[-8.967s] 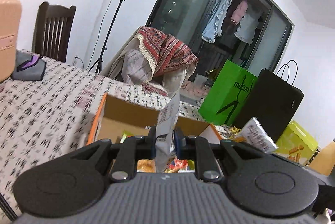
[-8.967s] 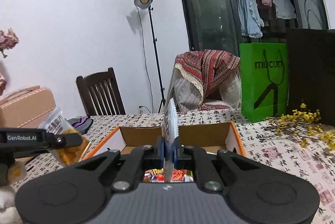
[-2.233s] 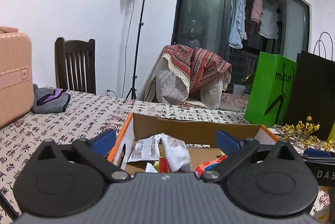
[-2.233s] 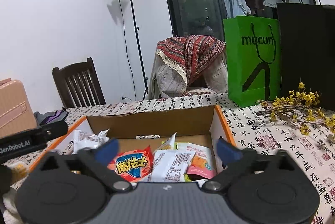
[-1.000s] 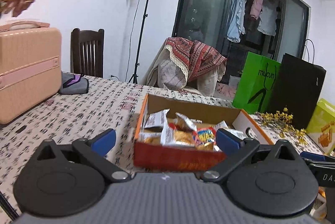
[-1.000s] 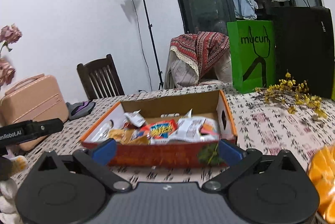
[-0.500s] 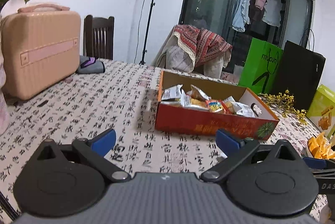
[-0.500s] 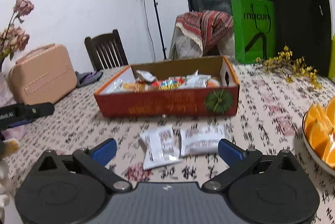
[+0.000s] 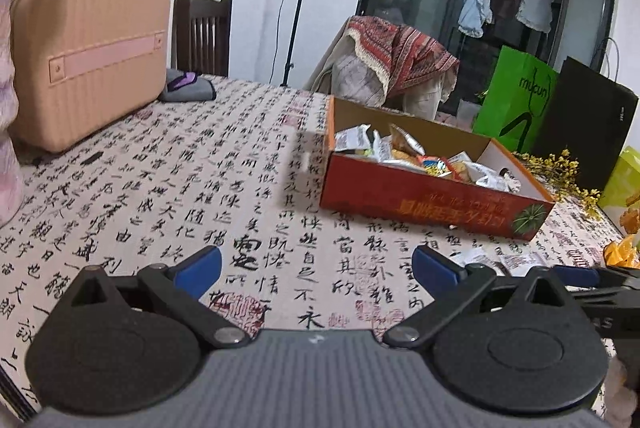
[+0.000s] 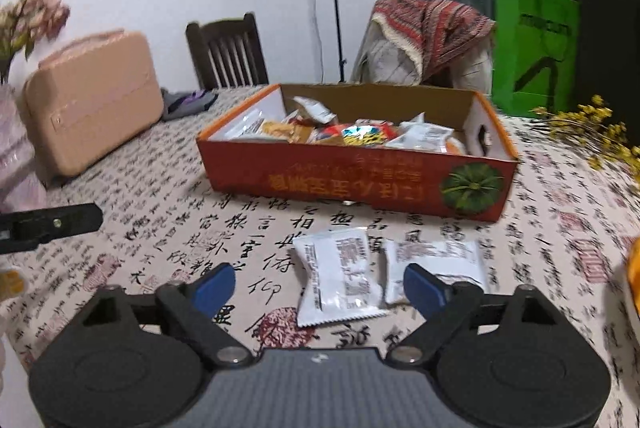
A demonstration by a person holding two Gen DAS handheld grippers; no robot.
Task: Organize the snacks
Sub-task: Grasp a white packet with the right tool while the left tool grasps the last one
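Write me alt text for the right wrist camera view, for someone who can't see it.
Seen from an open, empty hand-held gripper, two white snack packets lie side by side on a calligraphy-print tablecloth, just in front of an orange cardboard box filled with assorted snacks. A pink case sits at the left, with chairs and a green bag behind.
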